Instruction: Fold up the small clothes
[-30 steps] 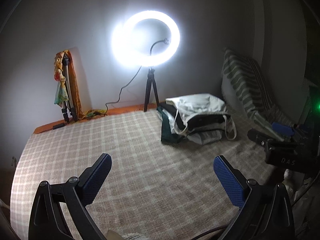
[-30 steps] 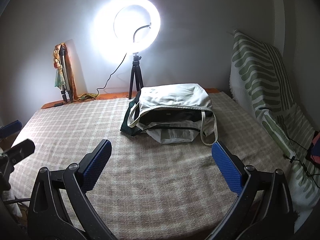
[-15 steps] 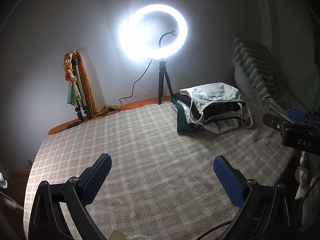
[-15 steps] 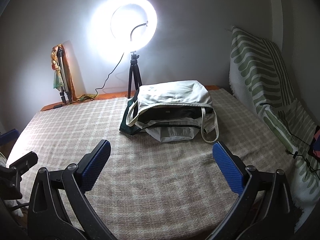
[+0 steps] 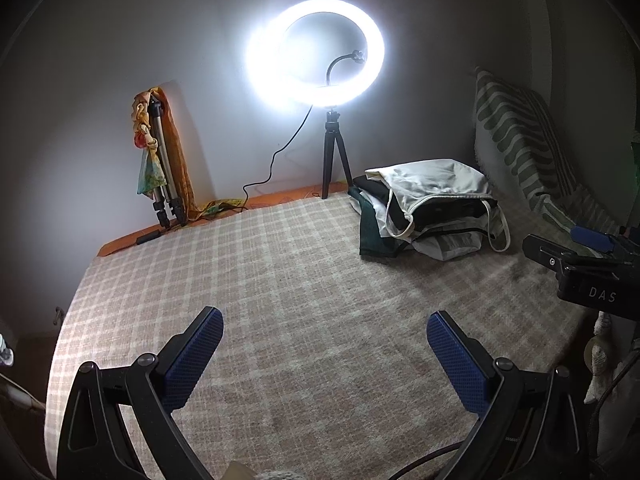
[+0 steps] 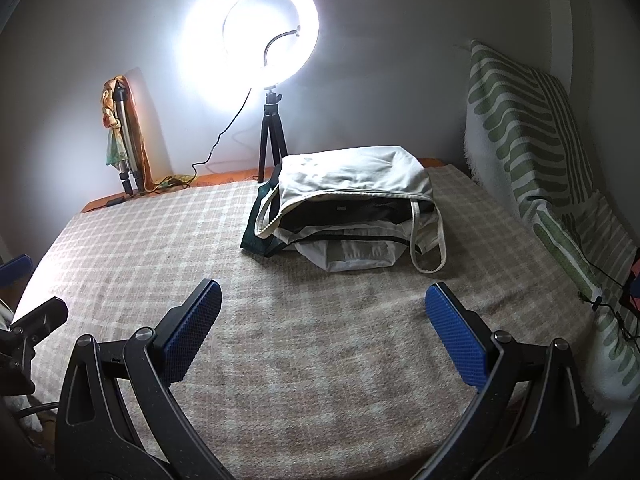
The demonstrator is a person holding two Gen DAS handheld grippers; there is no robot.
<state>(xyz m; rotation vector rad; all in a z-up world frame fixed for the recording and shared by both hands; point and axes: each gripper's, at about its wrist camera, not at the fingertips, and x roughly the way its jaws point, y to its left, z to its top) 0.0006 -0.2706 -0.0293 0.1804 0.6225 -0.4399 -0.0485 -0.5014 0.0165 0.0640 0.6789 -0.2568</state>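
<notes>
Clothes (image 6: 352,208) lie stacked at the far side of the bed (image 6: 300,352), near the ring light (image 6: 250,40); we see a pale top uppermost, dark pieces beneath, the pile's long axis running left to right. Our left hand-held gripper (image 5: 325,346) and right hand-held gripper (image 6: 323,320) both gape wide, holding nothing.

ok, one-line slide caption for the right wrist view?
Open right gripper hovers over the checked blanket, facing a pile of small clothes below a ring light.
</notes>
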